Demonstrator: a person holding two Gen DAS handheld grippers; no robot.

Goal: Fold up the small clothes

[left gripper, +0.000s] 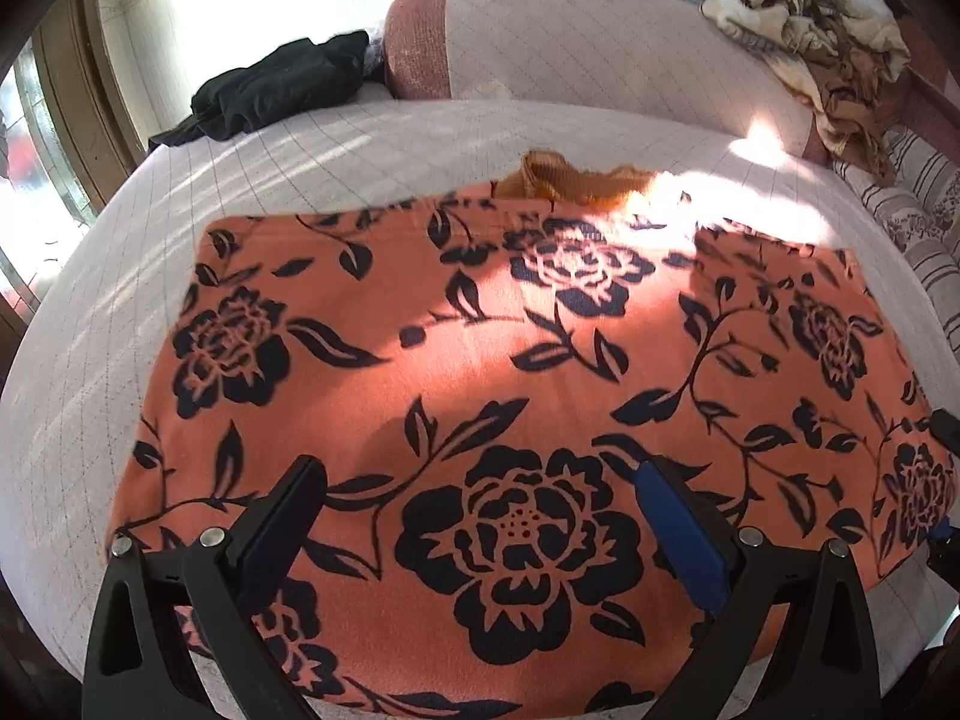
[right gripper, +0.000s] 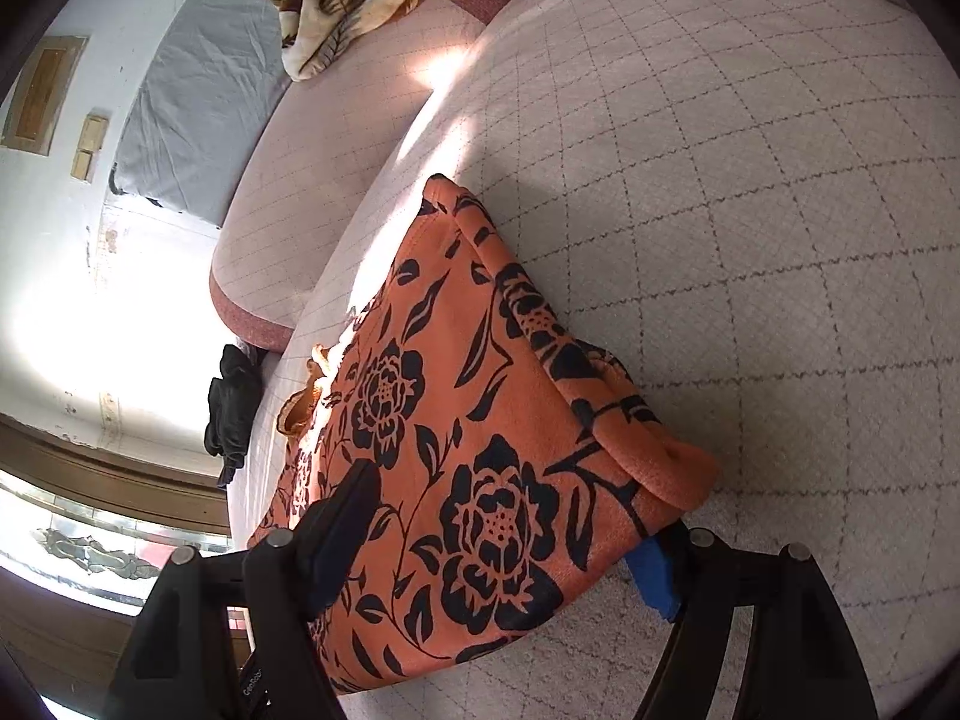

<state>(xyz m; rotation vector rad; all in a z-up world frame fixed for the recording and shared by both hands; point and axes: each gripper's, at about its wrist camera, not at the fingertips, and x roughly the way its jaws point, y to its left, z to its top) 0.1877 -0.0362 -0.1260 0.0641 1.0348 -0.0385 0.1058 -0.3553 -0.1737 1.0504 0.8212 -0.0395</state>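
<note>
An orange garment with a black flower print (left gripper: 510, 372) lies folded flat on the quilted bed; it also shows in the right wrist view (right gripper: 480, 420). A mustard ribbed collar (left gripper: 558, 180) pokes out at its far edge. My left gripper (left gripper: 480, 474) hovers open over the garment's near part, fingers spread wide, holding nothing. My right gripper (right gripper: 516, 510) is open around the garment's right end, with one finger (right gripper: 348, 516) over the cloth and the blue-padded finger (right gripper: 654, 576) below the folded edge. The right gripper's tip (left gripper: 945, 426) peeks in at the left wrist view's right edge.
A black garment (left gripper: 282, 90) lies at the far left of the bed (left gripper: 90, 360). A pink bolster (left gripper: 570, 42) runs along the back. A crumpled beige floral blanket (left gripper: 822, 36) sits at the far right, with striped bedding (left gripper: 918, 222) beside it.
</note>
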